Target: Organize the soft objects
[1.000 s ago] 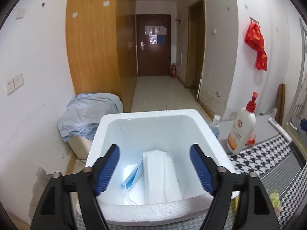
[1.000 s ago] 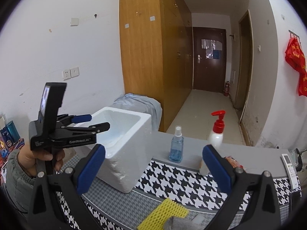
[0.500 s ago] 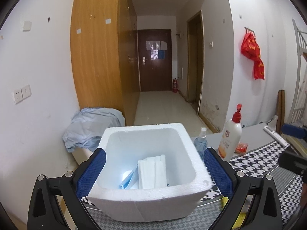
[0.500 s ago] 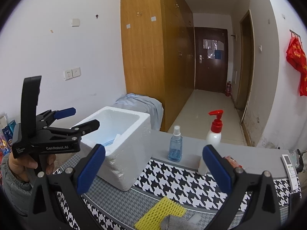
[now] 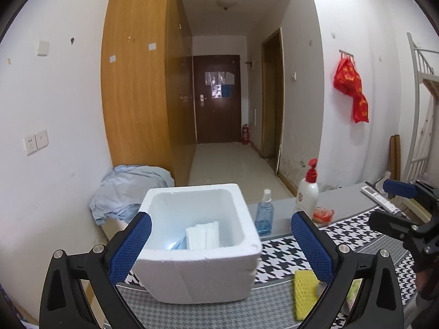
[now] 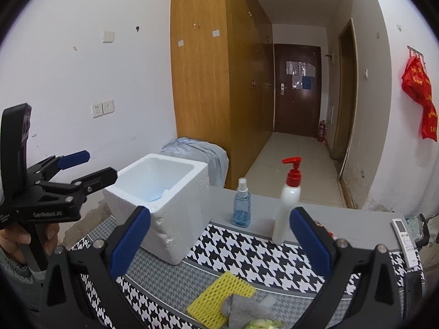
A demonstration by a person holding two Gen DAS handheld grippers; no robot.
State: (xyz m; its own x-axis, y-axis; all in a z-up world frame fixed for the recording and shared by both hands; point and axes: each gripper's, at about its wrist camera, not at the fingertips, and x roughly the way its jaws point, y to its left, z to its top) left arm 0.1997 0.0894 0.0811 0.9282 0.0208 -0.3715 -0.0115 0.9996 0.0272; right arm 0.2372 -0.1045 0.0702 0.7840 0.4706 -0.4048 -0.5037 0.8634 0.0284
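Note:
A white foam box (image 5: 197, 257) stands on the table's left end with folded white face masks (image 5: 203, 234) lying inside it. My left gripper (image 5: 221, 219) hovers just in front of the box, open wide and holding nothing; in the right wrist view the left gripper (image 6: 82, 170) is held by a hand beside the box. My right gripper (image 6: 219, 213) is open and holds nothing, above a yellow foam net (image 6: 219, 298) and a grey cloth (image 6: 244, 309) near the table's front edge. The yellow foam net (image 5: 304, 288) also shows behind my left gripper's right finger.
A blue spray bottle (image 6: 242, 208), a white pump bottle with a red top (image 6: 288, 208) and a red packet (image 5: 323, 213) stand at the table's back. A remote control (image 6: 406, 235) lies at the right. A houndstooth mat (image 6: 260, 257) covers the table. A light blue cloth heap (image 5: 129, 189) lies beyond the box.
My left gripper has drawn back and up from inside the box and its jaws have widened; the masks stay in the box. The right gripper has shifted slightly.

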